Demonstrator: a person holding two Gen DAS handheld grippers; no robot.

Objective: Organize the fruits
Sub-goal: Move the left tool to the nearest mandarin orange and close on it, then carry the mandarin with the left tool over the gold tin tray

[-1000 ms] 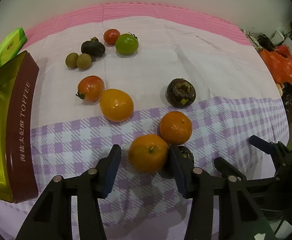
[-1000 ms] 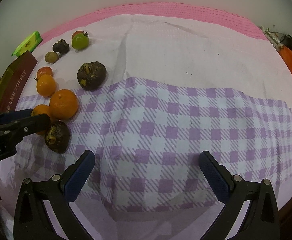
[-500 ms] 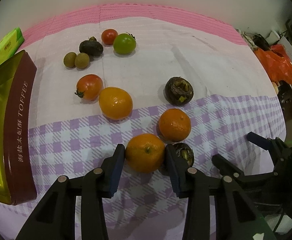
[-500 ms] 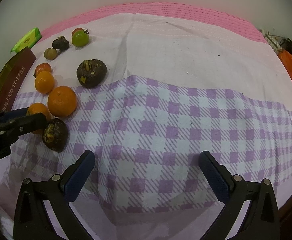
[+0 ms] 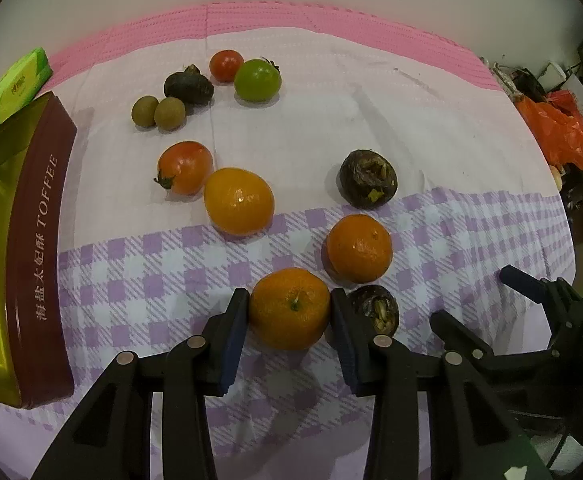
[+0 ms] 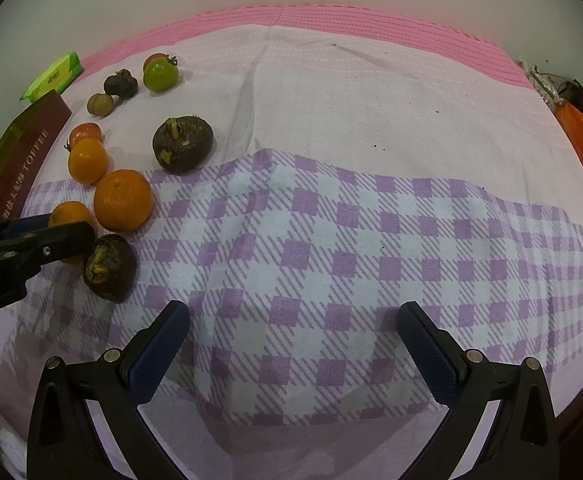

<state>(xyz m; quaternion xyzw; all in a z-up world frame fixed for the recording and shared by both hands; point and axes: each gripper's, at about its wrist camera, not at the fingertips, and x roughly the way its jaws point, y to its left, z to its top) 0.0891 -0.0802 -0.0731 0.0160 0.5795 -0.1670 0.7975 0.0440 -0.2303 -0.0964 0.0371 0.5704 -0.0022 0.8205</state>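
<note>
Nearest the left camera, the left gripper (image 5: 290, 314) had its fingers (image 5: 233, 330) closed in on a mandarin (image 5: 290, 309), the pads touching its two sides while it sat on the checked cloth (image 5: 139, 280) covering the counter. The right gripper (image 6: 293, 342) hung just beside it with its fingers spread wide and nothing between them.

The mandarin looked light and round, with a soft, loose peel; a grip across its widest part, as here, should hold, though hard squeezing could bruise it and a grip too high could let it roll out.

Just behind the left gripper's right finger lay a dark water chestnut (image 5: 375, 312), close enough to be nudged. A second mandarin (image 5: 359, 249) sat a little beyond, then a smoother orange fruit (image 5: 239, 201) touching a red tomato (image 5: 185, 168), and another dark chestnut (image 5: 368, 179) to their right. Farthest back lay two small brown fruits (image 5: 158, 112), a dark fruit (image 5: 188, 87), a small red tomato (image 5: 226, 65) and a green tomato (image 5: 257, 80). A toffee tin (image 5: 39, 240) stood open along the left edge.
</note>
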